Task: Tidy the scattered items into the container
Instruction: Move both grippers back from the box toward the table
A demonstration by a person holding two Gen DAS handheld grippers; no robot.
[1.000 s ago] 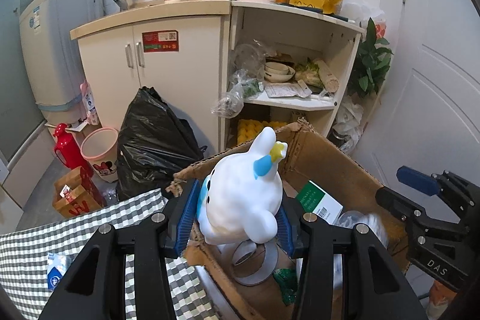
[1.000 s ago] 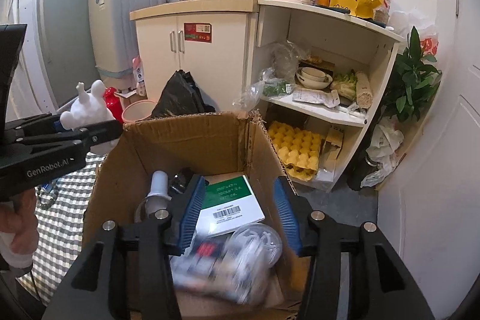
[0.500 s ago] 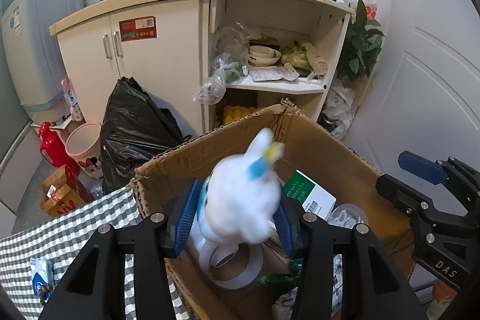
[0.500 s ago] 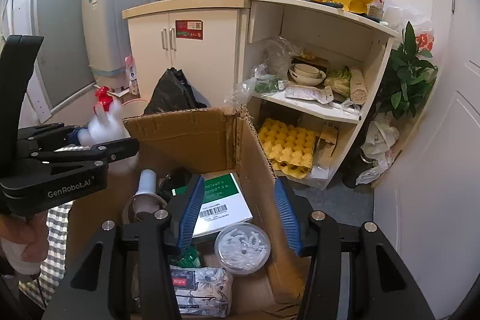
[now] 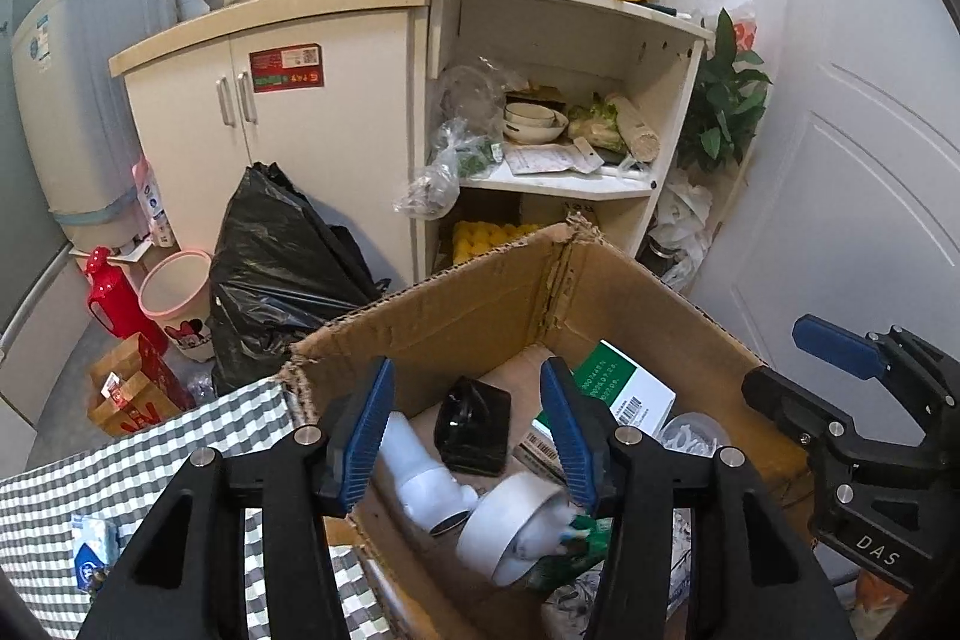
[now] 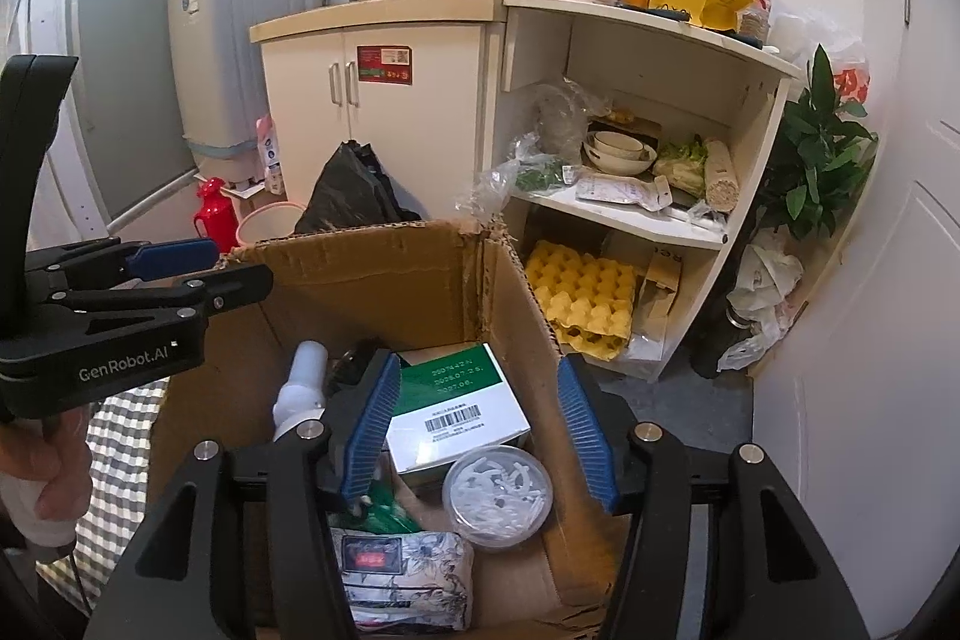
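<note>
The cardboard box stands open below both grippers. My left gripper is open over it with nothing between its blue pads. A white toy with blue bits lies on its side on the box floor, beside a white bottle and a black object. My right gripper is open and empty above a green-and-white carton, a clear round tub and a tissue pack. The left gripper shows at the box's left wall.
A checked cloth with a small blue-white packet lies left of the box. Behind stand a black rubbish bag, a pink bin, a red flask, a cream cabinet and open shelves.
My left gripper has opened and let go of the white toy, which has dropped into the box. The right gripper stays open over the box.
</note>
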